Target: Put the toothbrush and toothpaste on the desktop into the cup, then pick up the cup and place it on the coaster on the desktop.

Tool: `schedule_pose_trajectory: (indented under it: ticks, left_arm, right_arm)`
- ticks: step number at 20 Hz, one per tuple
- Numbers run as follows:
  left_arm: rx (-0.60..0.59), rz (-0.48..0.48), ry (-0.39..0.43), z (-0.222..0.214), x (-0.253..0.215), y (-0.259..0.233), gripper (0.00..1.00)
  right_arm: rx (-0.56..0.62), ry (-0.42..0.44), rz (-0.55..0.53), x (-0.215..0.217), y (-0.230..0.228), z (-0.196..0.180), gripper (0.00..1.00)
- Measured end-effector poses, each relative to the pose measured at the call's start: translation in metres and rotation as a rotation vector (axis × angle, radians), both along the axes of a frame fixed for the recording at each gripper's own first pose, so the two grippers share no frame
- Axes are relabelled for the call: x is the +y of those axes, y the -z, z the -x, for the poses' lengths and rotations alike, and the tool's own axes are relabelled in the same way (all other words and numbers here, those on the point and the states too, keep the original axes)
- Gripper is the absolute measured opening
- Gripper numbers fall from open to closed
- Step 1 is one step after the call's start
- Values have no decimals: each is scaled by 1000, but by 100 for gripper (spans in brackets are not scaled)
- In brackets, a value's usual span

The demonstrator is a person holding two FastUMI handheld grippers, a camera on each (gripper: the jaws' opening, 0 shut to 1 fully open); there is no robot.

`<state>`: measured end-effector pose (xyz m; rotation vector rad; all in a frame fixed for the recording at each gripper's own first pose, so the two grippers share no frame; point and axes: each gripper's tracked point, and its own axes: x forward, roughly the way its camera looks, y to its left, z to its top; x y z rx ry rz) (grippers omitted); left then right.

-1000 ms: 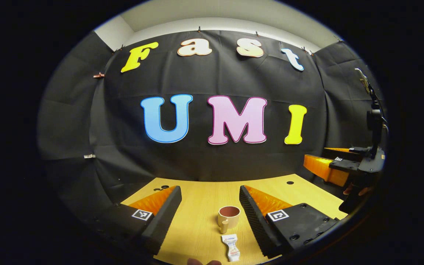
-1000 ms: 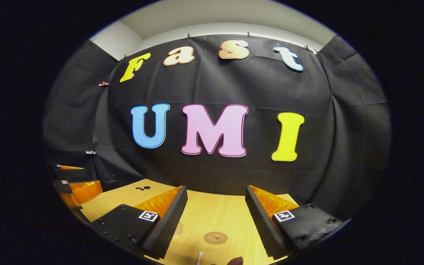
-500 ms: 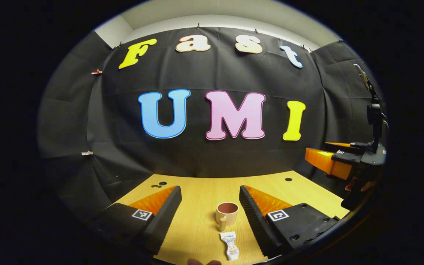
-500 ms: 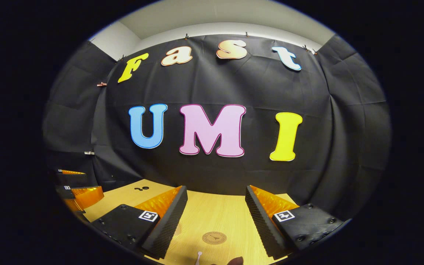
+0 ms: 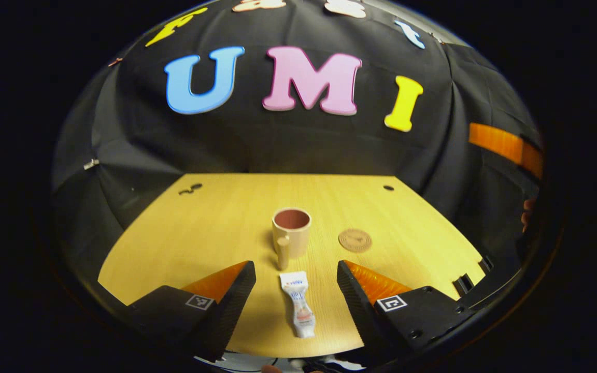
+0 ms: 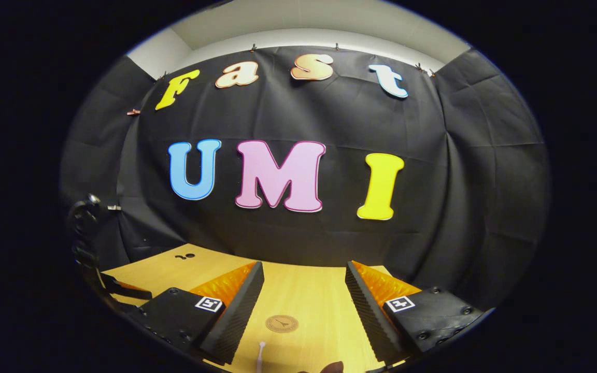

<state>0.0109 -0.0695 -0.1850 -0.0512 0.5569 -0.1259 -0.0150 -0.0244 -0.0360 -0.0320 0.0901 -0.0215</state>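
Note:
A beige cup (image 5: 292, 231) with a reddish inside stands upright mid-table, its handle toward me. In front of it lies a white toothpaste tube (image 5: 299, 310), lengthwise between the fingers of my open left gripper (image 5: 296, 269), which hangs above the tube without touching it. A round brown coaster (image 5: 355, 240) lies flat to the right of the cup. In the right gripper view the coaster (image 6: 282, 324) lies ahead between the fingers of my open right gripper (image 6: 303, 269). The white tip of the toothbrush (image 6: 260, 353) pokes up at the bottom edge.
The wooden table (image 5: 200, 228) has small holes near its far corners and ends at the black cloth wall. The right gripper's orange finger (image 5: 500, 145) shows at the right edge of the left gripper view. The left gripper's dark body (image 6: 88, 243) shows at the left of the right gripper view.
My left gripper has risen and tipped downward, so the tube, cup and coaster now sit higher in its view. The right gripper has shifted slightly; the coaster has slid left in its view.

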Motion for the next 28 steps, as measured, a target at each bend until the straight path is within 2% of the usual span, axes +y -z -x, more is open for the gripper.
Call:
schedule_pose_trajectory:
  ticks: [5,6,7,13,15,16,18,21,23,26,28]
  left_arm:
    - [223,-37,-3,-12,-12,69,98]
    - [260,-36,-12,-16,-13,79,94]
    - [287,-38,-20,-20,-12,87,97]
    - [436,-77,-37,-30,-9,134,93]
    - [464,-93,-36,-32,-9,144,87]
    - [478,-100,-36,-32,-9,148,80]
    - [493,-94,-37,-31,-12,149,73]
    - [502,-98,-21,-34,-12,150,69]
    - [524,-100,-16,-34,-15,152,63]
    - [546,-97,-8,-33,-15,152,40]
    - [539,-92,18,-32,-15,151,34]
  right_arm:
    - [33,66,6,-39,9,12,97]
    - [40,72,7,-45,12,13,97]
    - [45,79,7,-49,12,14,97]
    - [66,100,10,-68,19,14,97]
    - [70,108,9,-73,21,13,97]
    - [74,113,8,-74,22,12,97]
    - [80,118,7,-77,24,11,97]
    - [89,123,8,-77,27,10,97]
    - [102,119,0,-72,31,8,97]
    - [146,111,1,-64,45,8,97]
    - [201,75,-12,-49,59,9,97]
